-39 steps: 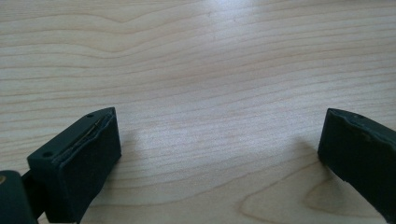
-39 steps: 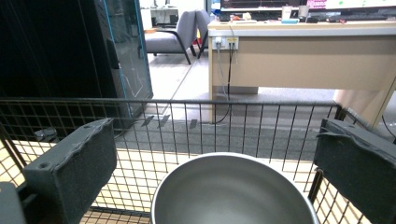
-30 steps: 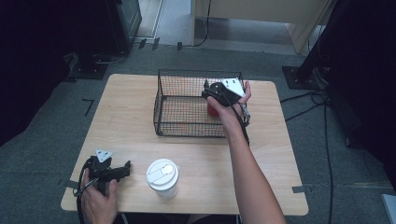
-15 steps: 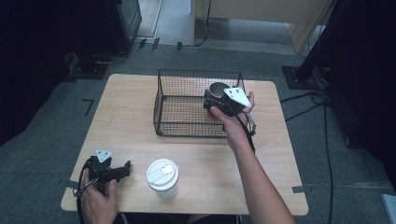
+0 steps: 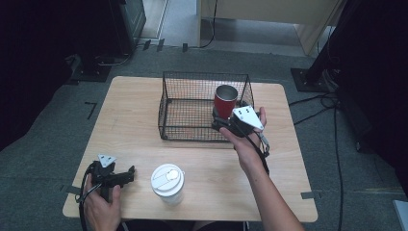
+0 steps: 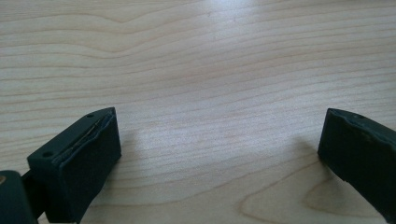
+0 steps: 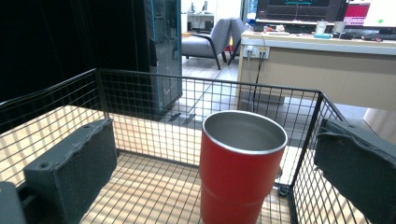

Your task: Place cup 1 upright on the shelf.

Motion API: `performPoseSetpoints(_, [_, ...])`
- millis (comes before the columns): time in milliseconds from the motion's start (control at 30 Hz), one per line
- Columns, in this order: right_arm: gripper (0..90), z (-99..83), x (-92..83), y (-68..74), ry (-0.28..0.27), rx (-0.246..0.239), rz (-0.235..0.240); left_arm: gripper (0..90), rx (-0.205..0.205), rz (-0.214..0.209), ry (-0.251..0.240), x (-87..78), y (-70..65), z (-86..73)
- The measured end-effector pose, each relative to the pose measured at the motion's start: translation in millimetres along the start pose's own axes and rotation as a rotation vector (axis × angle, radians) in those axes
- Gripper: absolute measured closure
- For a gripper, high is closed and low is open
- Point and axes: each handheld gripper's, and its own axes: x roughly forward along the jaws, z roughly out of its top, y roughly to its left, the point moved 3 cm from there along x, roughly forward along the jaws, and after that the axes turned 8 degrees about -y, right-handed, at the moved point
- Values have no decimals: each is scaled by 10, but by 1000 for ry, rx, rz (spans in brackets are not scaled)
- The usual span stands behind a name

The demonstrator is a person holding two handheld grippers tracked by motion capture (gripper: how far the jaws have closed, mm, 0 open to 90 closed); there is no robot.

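Note:
A red metal tumbler [image 5: 225, 100] stands upright and open-topped in the right part of a black wire basket [image 5: 166, 103]. My right gripper [image 5: 220, 123] hangs open at the basket's near right side, just short of the tumbler and pointing at it. In the right gripper view the tumbler [image 7: 240, 163] stands ahead between the wide-apart jaws, touching neither, with the basket [image 7: 140, 79] all around. My left gripper [image 5: 126, 174] rests open at the table's front left. Its view shows my left gripper [image 6: 219, 126] with bare wood between its jaws.
A white paper cup with a lid [image 5: 167, 180] stands near the front edge, just right of the left gripper. The wooden table [image 5: 130, 110] has bare room left of the basket. Cables run over the floor at the right.
My right gripper has drawn back toward the person from over the tumbler, which now stands uncovered in the basket. The left gripper and the white cup have not moved.

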Motion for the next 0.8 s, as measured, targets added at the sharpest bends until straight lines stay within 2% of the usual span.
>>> performPoseSetpoints(233, [0, -32, -284, 67, -13, -7, 34, 0, -2, 0, -1, 1, -1, 0])
performPoseSetpoints(367, [0, -68, -411, 91, -20, -43, 45, 0, -2, 0, -1, 1, -1, 0])
performPoseSetpoints(467, [0, -109, -497, 111, -4, -35, 61, 0, -1, 0, 0, 0, -1, 0])
performPoseSetpoints(667, [0, -227, -672, 161, 8, -69, 89, 0, 0, 0, -1, 1, 0, 0])
performPoseSetpoints(800, [0, -312, -768, 177, 18, -67, 103, 0, -1, 0, -1, 1, -1, -1])
